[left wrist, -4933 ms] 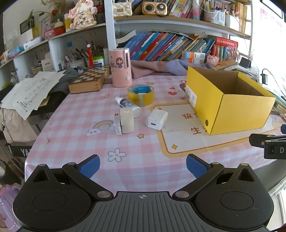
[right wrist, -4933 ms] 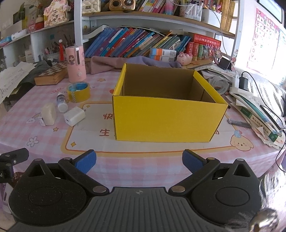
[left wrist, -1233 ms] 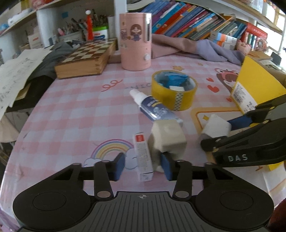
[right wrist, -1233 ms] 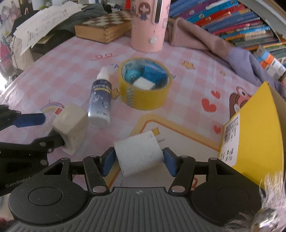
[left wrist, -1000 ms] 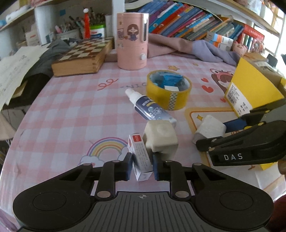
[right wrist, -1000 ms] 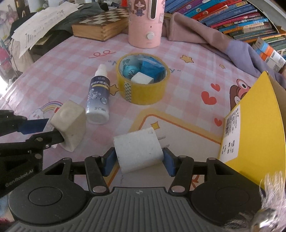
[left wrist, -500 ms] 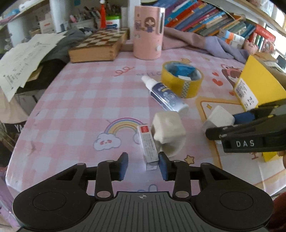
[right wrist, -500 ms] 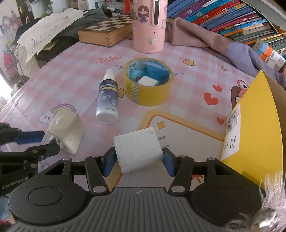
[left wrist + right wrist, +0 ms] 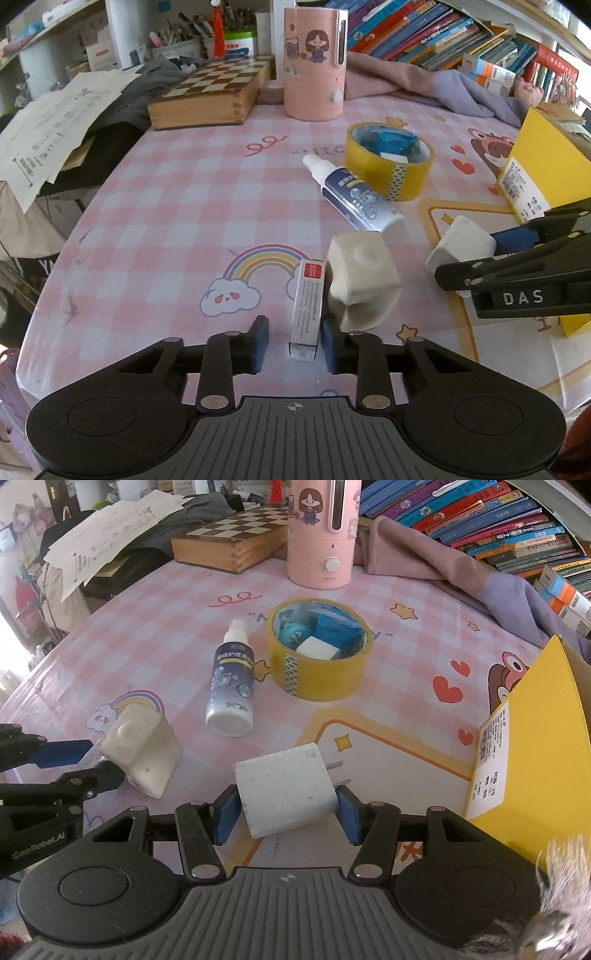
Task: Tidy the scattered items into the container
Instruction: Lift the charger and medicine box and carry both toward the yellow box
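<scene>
The left tongs [image 9: 294,341] are closing around the small box [image 9: 307,302], which lies on the counter [image 9: 166,221] lengthwise between them, just left of the eraser [image 9: 360,280], while the right tongs [image 9: 287,814] pinch the charger [image 9: 286,788] nearer the yellow box [image 9: 535,746].

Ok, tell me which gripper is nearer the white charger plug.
Right. The right gripper is shut on the white charger plug, pads on both its sides. The left gripper is apart from it, closing around the small red-topped box.
</scene>
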A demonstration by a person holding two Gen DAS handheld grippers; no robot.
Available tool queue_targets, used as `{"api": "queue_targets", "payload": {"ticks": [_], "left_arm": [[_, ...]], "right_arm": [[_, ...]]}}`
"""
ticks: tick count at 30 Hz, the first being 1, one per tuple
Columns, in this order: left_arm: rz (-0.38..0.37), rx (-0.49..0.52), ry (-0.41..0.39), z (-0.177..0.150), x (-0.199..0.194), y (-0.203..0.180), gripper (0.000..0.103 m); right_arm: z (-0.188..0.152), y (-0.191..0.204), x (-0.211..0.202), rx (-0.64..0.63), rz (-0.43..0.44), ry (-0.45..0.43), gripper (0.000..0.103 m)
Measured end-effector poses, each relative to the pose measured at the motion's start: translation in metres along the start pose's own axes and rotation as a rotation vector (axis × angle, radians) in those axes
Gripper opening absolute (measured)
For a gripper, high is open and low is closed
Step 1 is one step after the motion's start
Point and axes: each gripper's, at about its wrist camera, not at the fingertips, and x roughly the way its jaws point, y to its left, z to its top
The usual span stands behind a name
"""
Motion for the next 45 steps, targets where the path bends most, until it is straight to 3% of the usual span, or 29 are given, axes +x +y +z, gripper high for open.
{"api": "queue_targets", "payload": {"ticks": [2,22,45], "left_arm": [[-0.008,-0.005,0.006,0.001,0.001,0.001,0.013],[-0.048,-0.067,-0.167,0.001,-0.068,0.013,0.013],[-0.125,0.015,-0.258,-0.057,-0.144,0.001,0.013]], "right_arm": [[0.001,-0.001,0.001,0.004,0.001,0.004,0.053],[-0.003,0.01,-0.056,0.011,0.012,-0.161,0.053],[-0.075,0.048,-0.134,0.061,-0.019,-0.251,0.053]]}}
